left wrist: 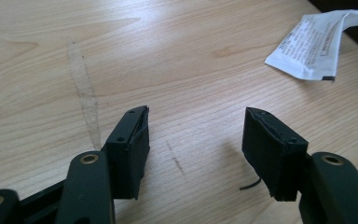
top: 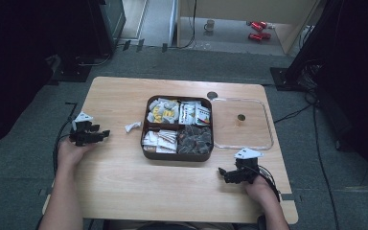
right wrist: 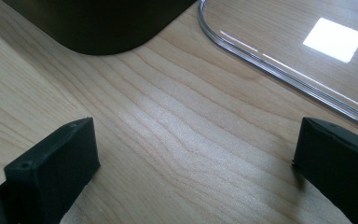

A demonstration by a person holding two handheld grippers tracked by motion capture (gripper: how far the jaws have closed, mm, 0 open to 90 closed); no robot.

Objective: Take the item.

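Left gripper, at the left of the high view, rests over bare wooden table with its jaws apart and nothing between them. White sachet lies flat on the table just beyond it, between the gripper and the dark four-compartment tray at centre frame; in the left gripper view the sachet sits at upper right. Right gripper, at lower right, likewise stands spread wide and empty, near a clear lid.

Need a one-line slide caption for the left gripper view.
Open left hand-held gripper over the wooden table, white sachet lying ahead, nothing between its jaws.
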